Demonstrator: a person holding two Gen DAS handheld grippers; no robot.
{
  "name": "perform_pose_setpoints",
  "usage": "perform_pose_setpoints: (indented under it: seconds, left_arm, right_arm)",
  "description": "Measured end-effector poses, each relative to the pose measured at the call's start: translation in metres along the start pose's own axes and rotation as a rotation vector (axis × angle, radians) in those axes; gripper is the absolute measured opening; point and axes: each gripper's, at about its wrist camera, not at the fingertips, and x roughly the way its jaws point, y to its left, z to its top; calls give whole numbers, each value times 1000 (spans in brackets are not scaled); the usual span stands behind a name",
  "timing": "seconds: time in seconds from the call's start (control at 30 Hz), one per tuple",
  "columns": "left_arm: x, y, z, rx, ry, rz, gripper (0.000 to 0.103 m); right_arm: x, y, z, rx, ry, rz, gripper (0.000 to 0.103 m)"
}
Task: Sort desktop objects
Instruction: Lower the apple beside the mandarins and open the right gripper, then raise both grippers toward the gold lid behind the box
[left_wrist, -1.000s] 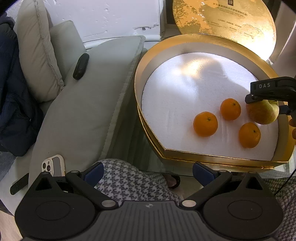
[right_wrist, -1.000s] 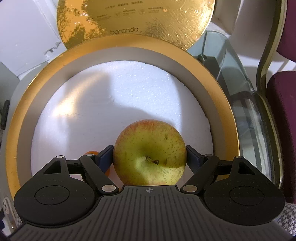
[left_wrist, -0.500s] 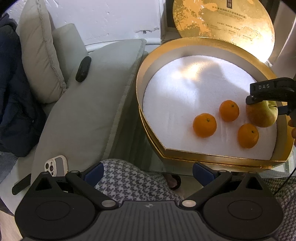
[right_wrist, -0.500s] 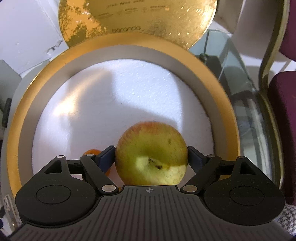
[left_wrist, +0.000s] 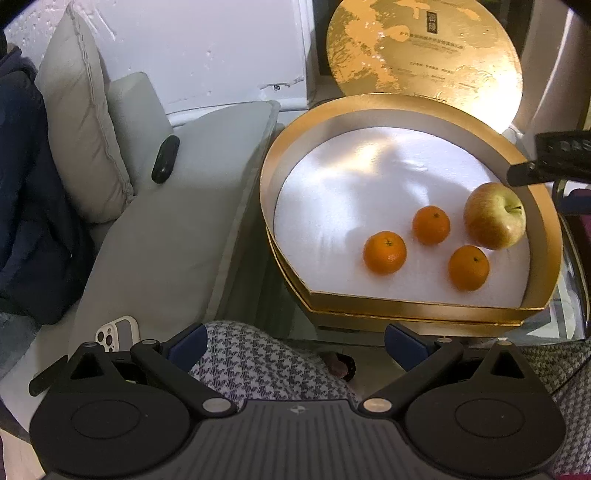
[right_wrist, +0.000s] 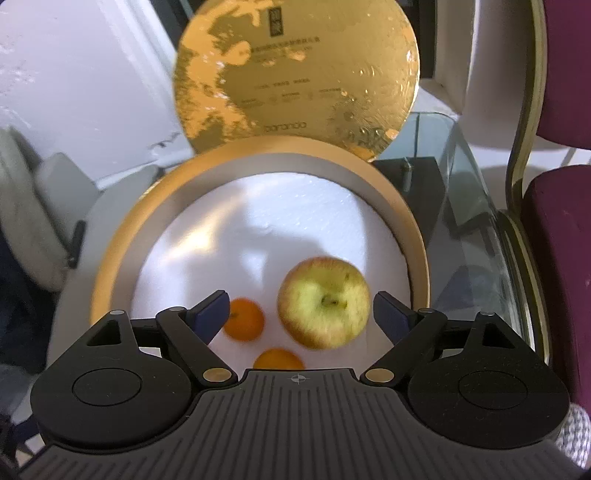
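Right gripper (right_wrist: 301, 312) fingers stood spread above the apple (right_wrist: 324, 302) resting in the gold box (right_wrist: 110, 254); left gripper (left_wrist: 295, 339) fingers spread, empty

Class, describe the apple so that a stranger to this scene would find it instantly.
Find the gold box with its white foam floor. Four fruits lie near its front right. The apple is the largest, yellow-green blushed red, beside three small oranges.

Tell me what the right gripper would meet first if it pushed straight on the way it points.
Probably the apple, lying in line with the open right gripper, on the white foam of the gold box; depth is uncertain.
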Motion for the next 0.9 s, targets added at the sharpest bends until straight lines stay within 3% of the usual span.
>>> perform_pose_setpoints:
  seconds: [0.27, 0.47, 0.9]
  left_arm:
    - [-7, -15, -5, 44, -6, -7, 102]
    - [-12, -30, -6, 100, -11, -5, 102]
    - [-31, -45, 12, 141, -76, 8, 102]
  right_arm:
    - [-43, -11, -52, 1, -7, 62, 89]
    - [-69, -16, -83, -27, -47, 45, 88]
    - [-102, -22, -76, -82, -172, 33, 88]
